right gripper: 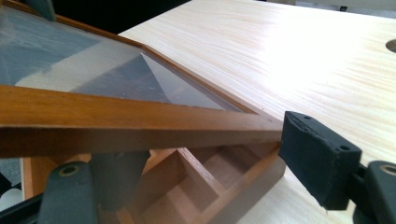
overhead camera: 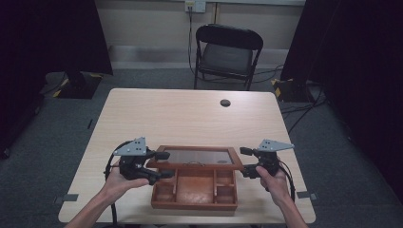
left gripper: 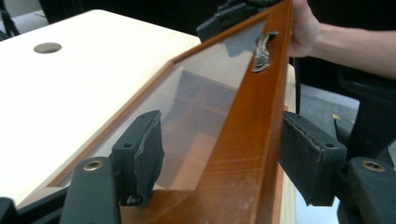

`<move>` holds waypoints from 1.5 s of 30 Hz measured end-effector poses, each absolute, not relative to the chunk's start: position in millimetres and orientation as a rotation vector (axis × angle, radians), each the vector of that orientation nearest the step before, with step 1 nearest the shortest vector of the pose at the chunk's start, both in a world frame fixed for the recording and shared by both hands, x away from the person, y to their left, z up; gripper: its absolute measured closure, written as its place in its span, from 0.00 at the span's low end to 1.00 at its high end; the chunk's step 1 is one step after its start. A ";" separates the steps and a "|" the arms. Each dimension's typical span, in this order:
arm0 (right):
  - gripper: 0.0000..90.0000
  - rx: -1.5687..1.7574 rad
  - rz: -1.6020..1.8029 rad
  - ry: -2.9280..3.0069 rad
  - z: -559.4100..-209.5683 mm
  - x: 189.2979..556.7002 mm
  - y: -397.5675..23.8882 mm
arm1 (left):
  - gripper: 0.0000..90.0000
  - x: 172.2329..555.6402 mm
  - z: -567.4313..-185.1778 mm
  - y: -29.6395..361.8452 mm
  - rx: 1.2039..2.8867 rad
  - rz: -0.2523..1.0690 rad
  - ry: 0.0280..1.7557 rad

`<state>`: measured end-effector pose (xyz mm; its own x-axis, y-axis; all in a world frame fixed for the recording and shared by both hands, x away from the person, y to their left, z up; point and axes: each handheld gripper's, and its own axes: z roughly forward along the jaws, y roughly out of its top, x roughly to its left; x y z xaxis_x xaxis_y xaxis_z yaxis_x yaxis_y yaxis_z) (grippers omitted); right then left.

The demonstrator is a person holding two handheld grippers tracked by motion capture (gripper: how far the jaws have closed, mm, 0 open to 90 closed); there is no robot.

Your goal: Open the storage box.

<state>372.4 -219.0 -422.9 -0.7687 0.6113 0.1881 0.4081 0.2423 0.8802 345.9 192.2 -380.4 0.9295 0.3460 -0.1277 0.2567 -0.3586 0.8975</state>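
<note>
Box: a wooden box [overhead camera: 195,190] is sitting at the near edge of the table [overhead camera: 190,114], about midway along it, with its open compartments facing up.
Lid: the glass-paned lid [overhead camera: 195,157] is standing half raised over the box, hinged along the far side, its wooden front rail toward me.
My left claw: I am holding my left gripper [overhead camera: 164,165] at the lid's left end. In the left gripper view [left gripper: 219,158] the front rail is running up between my two pads; one pad is lying against the glass side, the other is standing just off the outer face. I am taking it as open around the rail, not clamped.
My right claw: my right gripper [overhead camera: 248,162] is at the lid's right end. In the right gripper view [right gripper: 201,168] one pad is sitting just past the rail's corner, apart from it; the other is tucked under the rail and half hidden by it. I cannot tell whether that one is touching the wood.
Handle: a small metal handle [left gripper: 263,51] is showing on the rail, blurred.
Hidden: the lid is covering the back half of the box, and the pane's reflections are making the compartments behind it hard to read. The hinges are out of sight.
Cut off: my forearms are leaving the bottom of the high view.
Table hole: a round cable hole [overhead camera: 225,102] is sitting near the far edge.
Behind: a folding chair [overhead camera: 227,53] is standing past the far edge.
</note>
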 end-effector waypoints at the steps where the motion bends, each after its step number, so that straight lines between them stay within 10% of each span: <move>1: 0.26 0.965 1.546 2.316 -422.9 372.4 -219.0 | 0.37 345.9 -380.4 192.2 1.960 0.099 0.436; 45: 0.46 0.942 1.676 2.267 -401.7 396.7 -197.8 | 0.54 389.8 -385.2 212.2 1.803 0.210 0.590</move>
<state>396.7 -197.8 -401.7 -0.7863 0.5749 0.2264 0.3851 0.1695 0.9072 389.8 212.2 -385.2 0.8566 0.4926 -0.1535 0.2851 -0.2039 0.9366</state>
